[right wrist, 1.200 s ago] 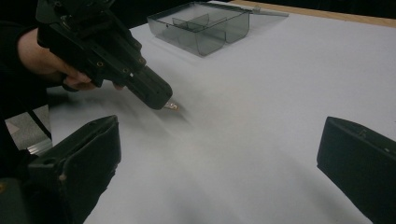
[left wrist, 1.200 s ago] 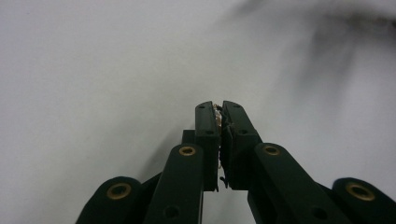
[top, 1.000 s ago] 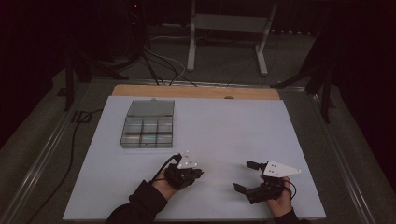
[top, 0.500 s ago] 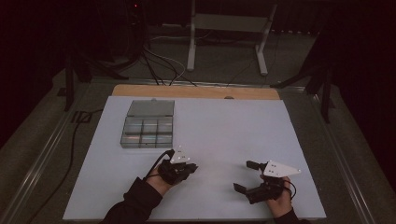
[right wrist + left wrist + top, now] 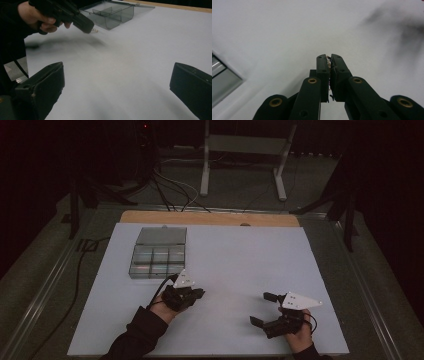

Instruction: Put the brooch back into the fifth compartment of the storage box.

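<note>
My left gripper [image 5: 199,293] hovers over the white table top just in front of the clear compartment box [image 5: 157,255]. Its jaws are shut on a small pale piece [image 5: 328,59] that peeks out at their tips. In the right gripper view the same piece [image 5: 94,30] hangs under the left gripper's tip [image 5: 86,27], close to the box [image 5: 112,13]. My right gripper [image 5: 263,309] rests low near the table's front right, open wide, with only bare table between its pads [image 5: 50,77].
The box's lid [image 5: 161,235] lies open behind its compartments. A wooden strip [image 5: 210,218] runs along the white board's far edge. Cables and a metal stand [image 5: 242,155] lie on the floor beyond. A corner of the box [image 5: 222,75] lies at the left.
My left hand has moved left and slightly away from the person, closer to the box, still shut on the piece. The right hand has stayed put.
</note>
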The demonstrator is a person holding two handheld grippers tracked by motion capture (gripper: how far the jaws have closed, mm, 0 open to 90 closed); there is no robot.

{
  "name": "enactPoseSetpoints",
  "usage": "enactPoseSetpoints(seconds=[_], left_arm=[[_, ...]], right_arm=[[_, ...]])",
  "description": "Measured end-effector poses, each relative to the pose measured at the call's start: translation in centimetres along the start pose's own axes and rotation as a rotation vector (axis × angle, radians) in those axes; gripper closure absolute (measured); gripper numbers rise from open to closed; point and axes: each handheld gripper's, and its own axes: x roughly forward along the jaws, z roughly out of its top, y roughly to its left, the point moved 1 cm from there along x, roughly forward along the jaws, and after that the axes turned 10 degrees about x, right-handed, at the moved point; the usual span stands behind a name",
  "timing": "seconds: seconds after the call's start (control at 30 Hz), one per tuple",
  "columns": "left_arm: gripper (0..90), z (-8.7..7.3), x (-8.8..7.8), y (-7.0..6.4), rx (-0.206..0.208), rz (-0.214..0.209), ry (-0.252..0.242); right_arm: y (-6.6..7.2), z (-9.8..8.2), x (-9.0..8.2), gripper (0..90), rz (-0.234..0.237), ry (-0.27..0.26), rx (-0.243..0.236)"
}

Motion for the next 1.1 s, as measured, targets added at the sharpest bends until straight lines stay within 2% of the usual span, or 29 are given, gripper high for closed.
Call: enactPoseSetpoints(seconds=[1.1], left_arm=[[87.9, -0.4, -4.1, 5.7, -0.105, 0.132, -0.082]], right_arm=[[0.0, 0.0, 0.1, 0.0, 0.003, 0.004, 0.004]])
